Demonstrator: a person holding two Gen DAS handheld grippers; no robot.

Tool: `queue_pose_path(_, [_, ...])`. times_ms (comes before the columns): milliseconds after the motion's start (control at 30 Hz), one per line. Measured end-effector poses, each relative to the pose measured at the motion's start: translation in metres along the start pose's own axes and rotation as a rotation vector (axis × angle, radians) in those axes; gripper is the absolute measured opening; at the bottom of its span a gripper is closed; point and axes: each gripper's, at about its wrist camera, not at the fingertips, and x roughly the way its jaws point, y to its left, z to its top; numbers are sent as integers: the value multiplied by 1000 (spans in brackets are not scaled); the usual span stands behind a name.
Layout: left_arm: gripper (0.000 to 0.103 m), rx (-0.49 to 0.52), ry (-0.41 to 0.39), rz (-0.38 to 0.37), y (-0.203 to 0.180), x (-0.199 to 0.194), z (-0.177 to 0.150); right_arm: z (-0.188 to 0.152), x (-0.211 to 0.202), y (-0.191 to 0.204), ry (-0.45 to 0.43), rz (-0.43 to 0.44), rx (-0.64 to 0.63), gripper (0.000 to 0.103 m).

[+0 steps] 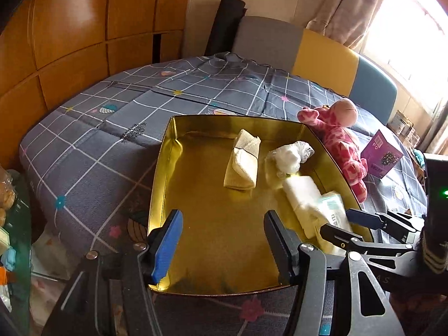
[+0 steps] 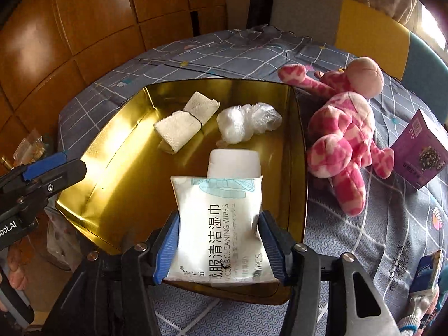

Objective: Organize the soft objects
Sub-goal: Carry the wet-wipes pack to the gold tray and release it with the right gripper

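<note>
Right tool is holding the pack of cleaning wipes between its blue pads, which are pressing on the pack's two long edges at the near end, so its long axis is running straight away from me along the fingers. I am hovering it over the near right part of the gold tin tray. The pack's far end is overlapping a white soft packet already lying in the tray. Beyond that are lying a rolled cream cloth bound with a band and a crumpled clear plastic bag.

Left tool is standing half open with nothing between its pads, hanging over the near left part of the tray, where the floor is bare. I judge the wipes should go down just beside the white packet, long axis parallel to it, and the right tool is the one placed for that.

Still outside, the pink plush giraffe is lying against the tray's right wall, nearer my right tool than my left. A purple box is sitting further right.

Everything is resting on a bed with a grey checked cover; wooden wardrobe doors are filling the left, with a curtained window glaring on the right.
</note>
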Motion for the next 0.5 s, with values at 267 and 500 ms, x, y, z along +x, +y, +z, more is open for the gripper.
queue_pose_path(267, [64, 20, -12, 1, -9, -4, 0, -9, -5, -12, -4, -10, 47, 57])
queue_pose_path(500, [64, 48, -21, -4, -18, -10, -1, -13, -27, -17, -58, -17, 80, 57])
